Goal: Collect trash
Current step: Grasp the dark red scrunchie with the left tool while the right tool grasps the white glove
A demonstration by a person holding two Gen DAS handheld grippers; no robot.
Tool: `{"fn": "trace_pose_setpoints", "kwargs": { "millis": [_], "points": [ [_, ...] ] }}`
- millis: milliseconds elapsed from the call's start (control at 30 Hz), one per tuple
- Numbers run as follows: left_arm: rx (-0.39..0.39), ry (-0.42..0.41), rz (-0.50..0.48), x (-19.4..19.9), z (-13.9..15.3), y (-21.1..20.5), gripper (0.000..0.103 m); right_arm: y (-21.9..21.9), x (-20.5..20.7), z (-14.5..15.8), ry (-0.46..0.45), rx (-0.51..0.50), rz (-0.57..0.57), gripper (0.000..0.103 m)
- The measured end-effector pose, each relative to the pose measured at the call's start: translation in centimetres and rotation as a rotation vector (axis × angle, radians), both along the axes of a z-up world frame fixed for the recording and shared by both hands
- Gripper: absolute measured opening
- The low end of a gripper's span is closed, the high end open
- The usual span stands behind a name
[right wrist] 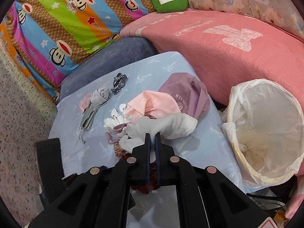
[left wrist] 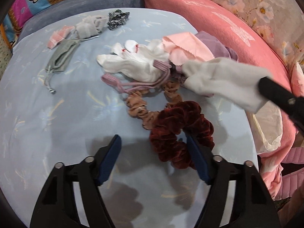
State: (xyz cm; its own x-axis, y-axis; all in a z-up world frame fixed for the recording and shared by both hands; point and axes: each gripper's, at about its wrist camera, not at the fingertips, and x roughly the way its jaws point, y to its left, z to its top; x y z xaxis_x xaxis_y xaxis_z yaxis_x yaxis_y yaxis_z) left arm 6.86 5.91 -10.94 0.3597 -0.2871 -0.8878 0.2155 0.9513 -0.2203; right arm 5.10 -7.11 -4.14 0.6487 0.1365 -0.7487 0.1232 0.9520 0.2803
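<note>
My right gripper is shut on a pale grey-white sock and holds it above the light blue table; the sock also shows in the left wrist view, with the right gripper at the right edge. My left gripper is open and empty, low over the table, its right finger against a dark red velvet scrunchie. A bin lined with a white bag stands to the right of the table.
On the table lie a tan scrunchie, a pink hairband, a white sock, a pink cloth, a purple bag, a grey pouch and a black-white scrunchie. Pink and striped bedding surrounds it.
</note>
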Motion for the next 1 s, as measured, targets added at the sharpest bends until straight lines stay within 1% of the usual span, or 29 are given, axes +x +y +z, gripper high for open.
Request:
{"fn": "trace_pose_setpoints", "kwargs": {
  "millis": [33, 67, 100, 133, 233, 333, 467, 600, 700, 833, 1000],
  "points": [
    [0.001, 0.009, -0.001, 0.2, -0.4, -0.3, 0.055, -0.5, -0.2, 0.3, -0.007, -0.001, -0.014, 0.005],
    [0.005, 0.012, 0.000, 0.3, -0.5, -0.5, 0.052, -1.1, -0.3, 0.5, -0.013, -0.002, -0.028, 0.005],
    [0.019, -0.002, 0.002, 0.3, -0.4, -0.6, 0.046, -1.7, -0.4, 0.6, -0.017, -0.005, -0.042, 0.005],
    [0.021, -0.007, -0.010, 0.4, -0.4, -0.8, 0.032, -2.3, -0.5, 0.7, -0.020, -0.011, -0.060, 0.005],
    [0.011, 0.008, -0.002, 0.7, -0.3, -0.3, 0.020, -4.4, -0.6, 0.4, -0.015, -0.018, -0.109, 0.005],
    [0.023, -0.005, 0.036, 0.9, 0.1, 0.8, 0.018, -5.4, -0.1, -0.4, 0.001, -0.024, -0.130, 0.005],
    [0.037, -0.021, 0.089, 1.5, 0.7, 2.6, 0.017, -5.1, 1.9, -2.6, 0.042, -0.047, -0.107, 0.005],
    [0.060, -0.037, 0.138, 2.1, 1.0, 4.5, 0.017, -3.2, 4.7, -5.7, 0.100, -0.053, -0.044, 0.005],
    [0.068, -0.038, 0.168, 2.7, 1.1, 5.6, 0.017, -1.4, 6.3, -6.9, 0.118, -0.037, 0.005, 0.005],
    [0.071, -0.045, 0.200, 3.5, 1.6, 7.1, 0.017, 1.8, 7.8, -7.2, 0.121, -0.033, 0.073, 0.005],
    [0.071, -0.081, 0.207, 3.7, 3.0, 7.7, 0.017, 4.4, 7.7, -5.5, 0.088, 0.005, 0.123, 0.005]
  ]
}}
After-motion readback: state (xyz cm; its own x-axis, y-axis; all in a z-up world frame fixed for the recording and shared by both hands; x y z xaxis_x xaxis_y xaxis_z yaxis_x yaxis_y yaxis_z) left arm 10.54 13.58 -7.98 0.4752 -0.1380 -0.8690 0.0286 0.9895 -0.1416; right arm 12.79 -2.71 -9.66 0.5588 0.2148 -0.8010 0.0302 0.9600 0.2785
